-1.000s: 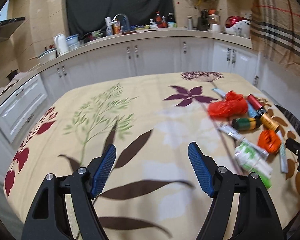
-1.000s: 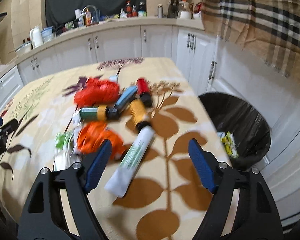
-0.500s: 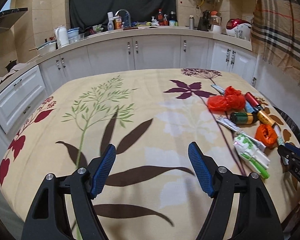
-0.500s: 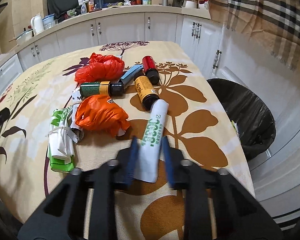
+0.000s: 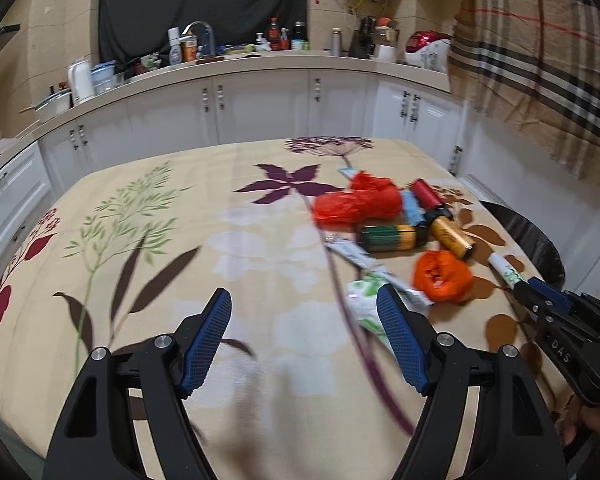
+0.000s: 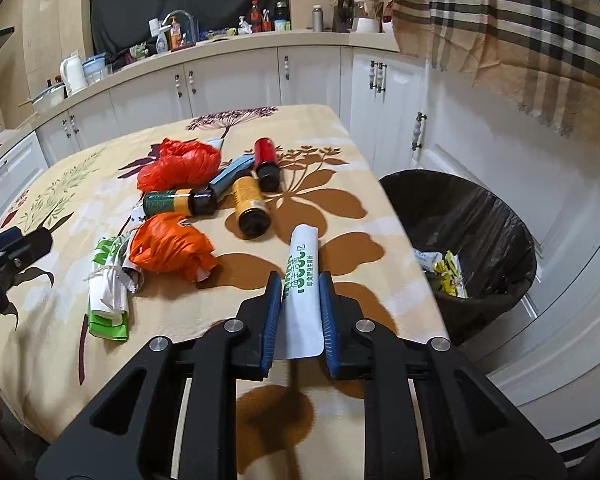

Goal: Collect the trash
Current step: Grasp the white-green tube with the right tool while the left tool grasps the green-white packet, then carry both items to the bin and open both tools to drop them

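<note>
My right gripper (image 6: pixel 299 280) is shut on a white tube with green print (image 6: pixel 305 250), which lies on the floral tablecloth (image 6: pixel 340 200) near its right edge. In the left wrist view the same right gripper (image 5: pixel 529 287) holds the tube (image 5: pixel 504 268). My left gripper (image 5: pixel 304 298) stands open above the cloth, nothing between its fingers, and a green and white packet (image 5: pixel 364 300) lies just by its right finger. The trash pile holds a red bag (image 6: pixel 180 164), an orange bag (image 6: pixel 168 246), a green bottle (image 6: pixel 172 202), a yellow bottle (image 6: pixel 250 200) and a red bottle (image 6: pixel 266 156).
A bin with a black liner (image 6: pixel 460 208) stands on the floor right of the table, with some wrappers (image 6: pixel 448 276) inside. White cabinets (image 6: pixel 228 80) and a cluttered counter run behind. A checked curtain (image 6: pixel 520 20) hangs at the upper right.
The right gripper's fingers have come together on the white tube, which lay loose between them. The left gripper has swung right, closer to the trash pile.
</note>
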`<state>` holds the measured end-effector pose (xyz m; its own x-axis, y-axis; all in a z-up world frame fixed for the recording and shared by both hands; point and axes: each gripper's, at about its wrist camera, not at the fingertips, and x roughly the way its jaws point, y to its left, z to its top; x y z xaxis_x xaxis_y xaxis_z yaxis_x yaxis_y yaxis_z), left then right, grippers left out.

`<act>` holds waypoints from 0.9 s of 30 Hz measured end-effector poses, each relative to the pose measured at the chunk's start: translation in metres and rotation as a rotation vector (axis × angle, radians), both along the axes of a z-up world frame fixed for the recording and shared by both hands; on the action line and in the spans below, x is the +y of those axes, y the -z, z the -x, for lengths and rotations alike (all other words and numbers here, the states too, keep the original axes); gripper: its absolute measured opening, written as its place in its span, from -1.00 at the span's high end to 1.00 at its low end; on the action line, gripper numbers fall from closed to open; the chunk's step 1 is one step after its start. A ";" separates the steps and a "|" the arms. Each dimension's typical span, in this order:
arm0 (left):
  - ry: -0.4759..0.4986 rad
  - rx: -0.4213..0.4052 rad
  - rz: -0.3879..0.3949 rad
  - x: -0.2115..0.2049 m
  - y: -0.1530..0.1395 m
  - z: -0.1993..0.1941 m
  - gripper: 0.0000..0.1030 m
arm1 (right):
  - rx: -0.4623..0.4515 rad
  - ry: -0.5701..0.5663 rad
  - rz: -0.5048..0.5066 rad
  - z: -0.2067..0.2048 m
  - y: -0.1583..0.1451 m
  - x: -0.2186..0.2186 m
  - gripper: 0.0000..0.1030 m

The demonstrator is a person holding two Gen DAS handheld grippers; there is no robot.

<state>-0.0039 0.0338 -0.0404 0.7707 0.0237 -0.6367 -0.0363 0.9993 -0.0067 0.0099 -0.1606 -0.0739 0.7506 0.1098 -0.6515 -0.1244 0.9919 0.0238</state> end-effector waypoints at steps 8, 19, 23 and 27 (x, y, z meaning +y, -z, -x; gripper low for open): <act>0.020 0.064 0.004 -0.034 0.017 -0.015 -0.42 | -0.016 0.020 -0.044 0.001 0.001 -0.031 0.64; 0.040 0.115 0.018 -0.037 0.037 -0.018 0.25 | -0.018 0.024 -0.065 0.002 0.002 -0.040 0.64; 0.058 0.105 0.019 -0.031 0.037 -0.013 0.38 | -0.016 0.019 -0.063 0.001 0.003 -0.036 0.64; 0.062 0.091 0.020 -0.024 0.036 -0.007 0.44 | -0.016 0.016 -0.059 0.001 0.003 -0.032 0.64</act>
<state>0.0035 0.0093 -0.0763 0.7094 -0.0358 -0.7039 0.0245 0.9994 -0.0262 0.0088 -0.1930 -0.0767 0.7630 0.1356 -0.6320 -0.1091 0.9907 0.0808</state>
